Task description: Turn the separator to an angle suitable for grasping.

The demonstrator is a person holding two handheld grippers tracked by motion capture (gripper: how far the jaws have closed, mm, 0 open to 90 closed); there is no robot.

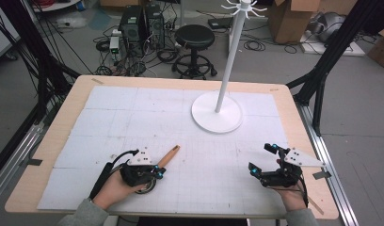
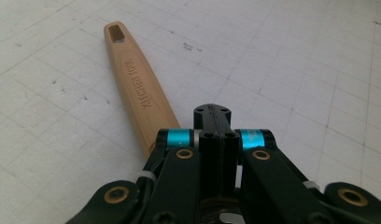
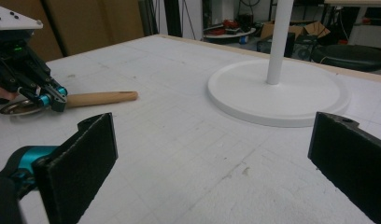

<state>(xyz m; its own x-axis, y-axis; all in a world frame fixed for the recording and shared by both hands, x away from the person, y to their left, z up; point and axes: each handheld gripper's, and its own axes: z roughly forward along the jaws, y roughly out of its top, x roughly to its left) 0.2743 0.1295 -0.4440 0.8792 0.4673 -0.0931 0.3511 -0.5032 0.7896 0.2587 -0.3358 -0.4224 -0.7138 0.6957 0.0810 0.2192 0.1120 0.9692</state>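
Observation:
A kitchen tool with a wooden handle lies on the white gridded mat at the front left. Its handle carries engraved lettering and has a slot at the far end. Its metal head sits under the hand that holds the left gripper. My left gripper rests low over the tool where the handle meets the metal. In the left gripper view its jaws stand pressed together just right of the handle, and nothing shows between them. My right gripper stands open at the front right, its pads wide apart over bare mat.
A white stand with a round base and a tall pole sits at the back centre-right of the mat. The wooden table edge runs close to the right hand. Beyond the table are a stool, cables and boxes.

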